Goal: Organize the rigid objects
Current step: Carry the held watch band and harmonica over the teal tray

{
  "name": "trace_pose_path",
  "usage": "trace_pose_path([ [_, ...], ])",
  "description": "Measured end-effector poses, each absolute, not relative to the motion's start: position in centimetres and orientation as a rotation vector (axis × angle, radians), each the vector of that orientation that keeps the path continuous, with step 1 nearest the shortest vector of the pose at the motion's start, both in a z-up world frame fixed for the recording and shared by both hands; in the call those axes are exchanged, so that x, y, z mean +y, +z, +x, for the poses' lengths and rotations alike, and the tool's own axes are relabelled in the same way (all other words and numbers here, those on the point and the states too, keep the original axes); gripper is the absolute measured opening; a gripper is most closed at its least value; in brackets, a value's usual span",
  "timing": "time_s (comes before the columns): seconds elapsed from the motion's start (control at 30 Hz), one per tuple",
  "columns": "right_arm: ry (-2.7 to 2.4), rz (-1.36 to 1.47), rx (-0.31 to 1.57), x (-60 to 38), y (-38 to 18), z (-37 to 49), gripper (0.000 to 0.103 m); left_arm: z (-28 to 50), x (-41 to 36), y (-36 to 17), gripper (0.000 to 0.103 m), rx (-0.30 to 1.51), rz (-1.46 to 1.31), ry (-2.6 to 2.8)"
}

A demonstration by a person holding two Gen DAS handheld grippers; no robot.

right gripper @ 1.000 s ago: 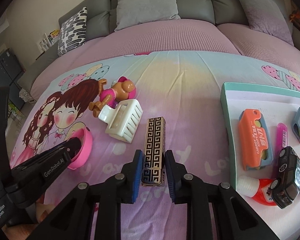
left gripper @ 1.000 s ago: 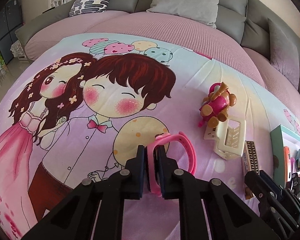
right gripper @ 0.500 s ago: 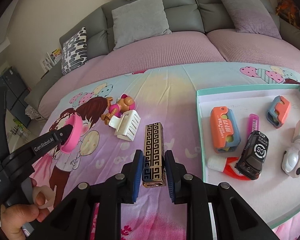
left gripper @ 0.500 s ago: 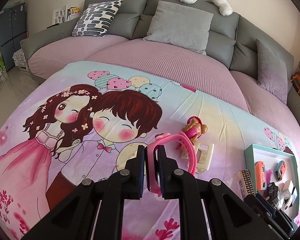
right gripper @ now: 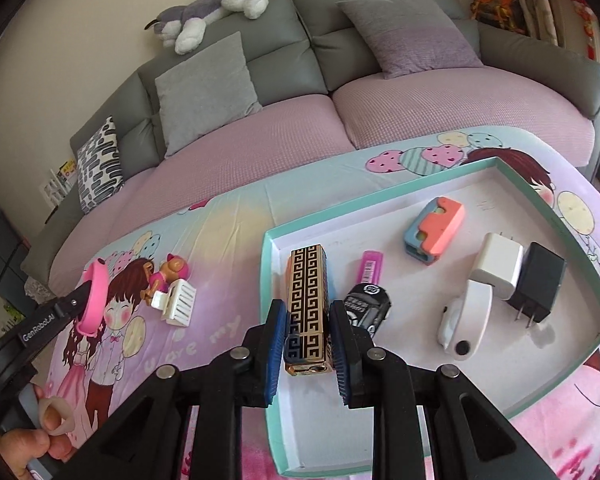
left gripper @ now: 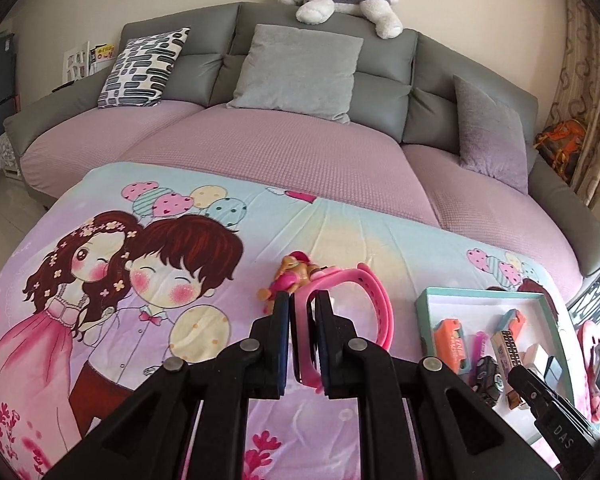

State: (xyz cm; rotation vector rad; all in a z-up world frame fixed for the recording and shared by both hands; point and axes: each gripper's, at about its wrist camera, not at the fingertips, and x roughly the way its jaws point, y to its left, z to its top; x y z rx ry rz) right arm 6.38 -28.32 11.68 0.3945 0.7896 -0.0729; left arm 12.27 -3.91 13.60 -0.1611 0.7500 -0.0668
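Left tool (left gripper: 302, 304) clamped on pink wristband (left gripper: 370, 300), held above the cartoon-print sheet (left gripper: 100, 320). On the sheet toward its left edge: toy pup (right gripper: 166, 276) touching white hair claw (right gripper: 178, 304). Right tool (right gripper: 308, 322) clamped on gold-and-black patterned case (right gripper: 306, 296), held over the left edge of the teal-rimmed tray (right gripper: 266, 272). In tray: toy car (right gripper: 368, 306), pink comb (right gripper: 371, 266), two chargers.

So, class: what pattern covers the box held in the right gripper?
A black-and-gold Greek-key pattern on the box; right wrist view.
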Motion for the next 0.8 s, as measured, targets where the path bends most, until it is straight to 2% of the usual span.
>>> trace_pose_path([
  [0.8, -0.229, 0.557, 0.745, -36.9, 11.5, 3.9, 0.024, 10.9, -18.0, 13.0, 0.013, 0.808, 0.082, -0.346],
])
